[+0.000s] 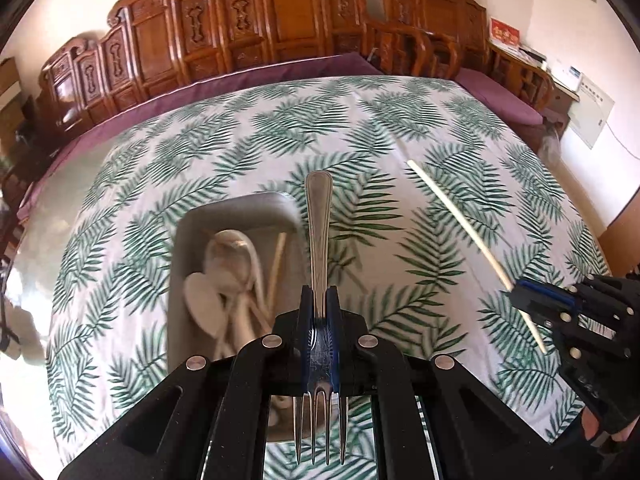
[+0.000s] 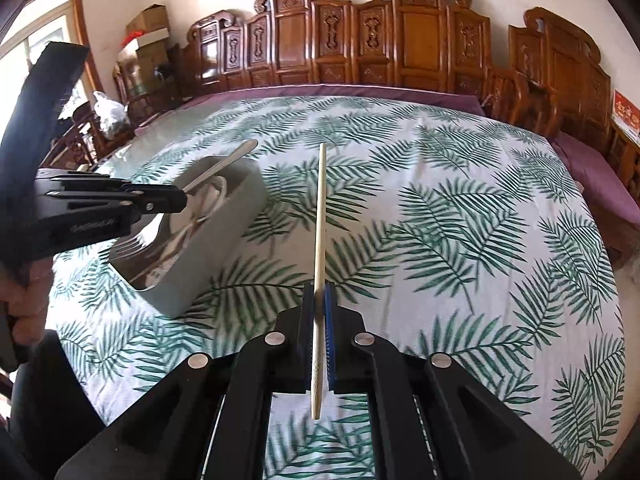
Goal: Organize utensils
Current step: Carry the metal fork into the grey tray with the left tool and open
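The left gripper [image 1: 319, 300] had its fingers clamped on a metal fork [image 1: 319, 216], handle pointing up the frame and tines toward the camera; the right gripper [image 2: 319, 296] had its fingers closed on a pale chopstick [image 2: 320, 216], gripped near its lower end. Both utensils hung clear of the worktop [image 2: 460, 220] with its leaf-print cloth; the grey tray [image 1: 236, 208] sat left of centre in the left wrist view, directly below and beside the fork.

To do this step well, I judged that each utensil should be carried over the tray's open mouth, lowered lengthwise so it lay along the long side, and released only once low inside the walls; the fork was nearer and would best go first, keeping the two grippers from crossing.

Counted: one fork held; one chopstick held; one further chopstick [image 1: 278, 268] in the tray; at least two white spoons [image 1: 224, 280] there, though blur made the exact number uncertain; one tray.
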`<state>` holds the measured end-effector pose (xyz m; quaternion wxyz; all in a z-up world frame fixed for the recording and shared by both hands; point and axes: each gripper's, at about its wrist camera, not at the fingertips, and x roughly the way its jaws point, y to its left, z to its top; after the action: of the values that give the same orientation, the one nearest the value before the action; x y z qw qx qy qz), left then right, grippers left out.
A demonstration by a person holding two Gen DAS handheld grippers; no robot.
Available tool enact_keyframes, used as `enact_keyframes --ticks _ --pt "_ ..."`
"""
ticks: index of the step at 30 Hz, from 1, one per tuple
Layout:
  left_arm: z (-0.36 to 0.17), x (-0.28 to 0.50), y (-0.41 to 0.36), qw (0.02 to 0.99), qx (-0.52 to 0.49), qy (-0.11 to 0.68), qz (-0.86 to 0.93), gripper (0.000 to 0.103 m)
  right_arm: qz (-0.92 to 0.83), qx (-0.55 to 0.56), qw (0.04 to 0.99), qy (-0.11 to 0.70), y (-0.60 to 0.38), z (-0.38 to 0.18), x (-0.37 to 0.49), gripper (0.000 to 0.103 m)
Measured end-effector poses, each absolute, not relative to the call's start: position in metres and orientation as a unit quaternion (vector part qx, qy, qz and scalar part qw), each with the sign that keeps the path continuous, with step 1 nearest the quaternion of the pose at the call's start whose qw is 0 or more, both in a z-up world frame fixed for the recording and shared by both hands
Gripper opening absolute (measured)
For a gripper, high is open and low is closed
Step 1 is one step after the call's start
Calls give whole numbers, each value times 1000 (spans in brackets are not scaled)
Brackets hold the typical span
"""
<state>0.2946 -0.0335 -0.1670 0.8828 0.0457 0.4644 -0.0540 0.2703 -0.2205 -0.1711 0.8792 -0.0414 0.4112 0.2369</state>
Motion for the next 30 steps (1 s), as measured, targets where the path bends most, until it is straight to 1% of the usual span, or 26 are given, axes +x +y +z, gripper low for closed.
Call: enact_keyframes --ticks 12,26,30 --pt "-194 299 18 873 28 487 -11 6 270 -61 873 402 -187 -164 249 6" --pt "-223 318 35 858 10 513 -2 6 267 -78 871 406 -178 -167 244 6" --pt "-217 314 39 862 3 507 -8 8 260 -89 873 402 -172 -162 243 6"
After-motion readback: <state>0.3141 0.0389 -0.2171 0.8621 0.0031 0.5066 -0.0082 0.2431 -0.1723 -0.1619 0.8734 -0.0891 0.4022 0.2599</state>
